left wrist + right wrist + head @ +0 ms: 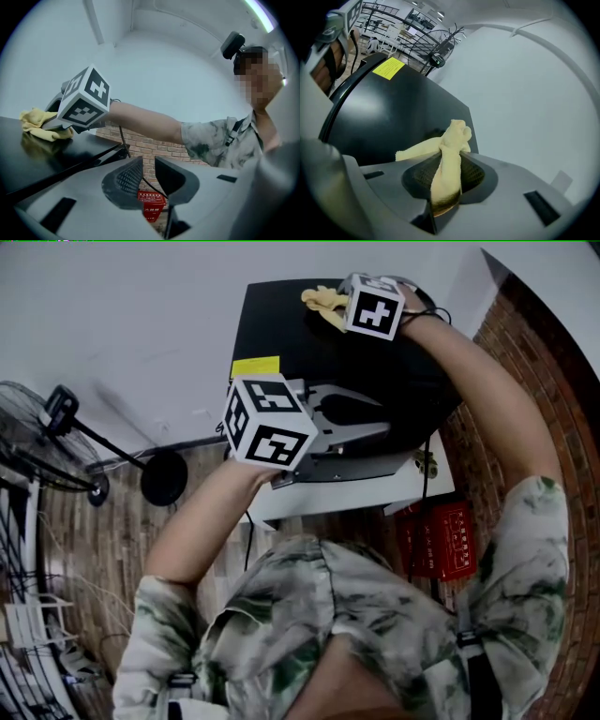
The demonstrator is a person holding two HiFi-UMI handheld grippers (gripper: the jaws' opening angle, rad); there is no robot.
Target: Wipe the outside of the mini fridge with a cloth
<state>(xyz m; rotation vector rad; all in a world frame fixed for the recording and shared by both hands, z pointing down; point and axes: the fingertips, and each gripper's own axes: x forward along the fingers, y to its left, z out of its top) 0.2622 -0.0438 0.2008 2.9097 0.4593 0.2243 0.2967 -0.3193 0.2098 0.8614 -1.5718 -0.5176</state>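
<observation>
A white wall (141, 315) and a brick floor (525, 362) frame a low white desk (328, 498) carrying the black fridge (281, 324). The fridge's top lies directly under the right fingers and off to the side of the left ones. The left gripper (149, 176) hangs at the fridge's near edge, fingers a narrow gap apart with nothing between them. It is probably parked there to stay out of the wiping path. The right gripper (449, 154) reaches to the far edge by the wall, fingers clamped on the yellow cloth (450, 140). The cloth's free end bunches beyond the fingertips and touches the top, so it can be dragged across.
</observation>
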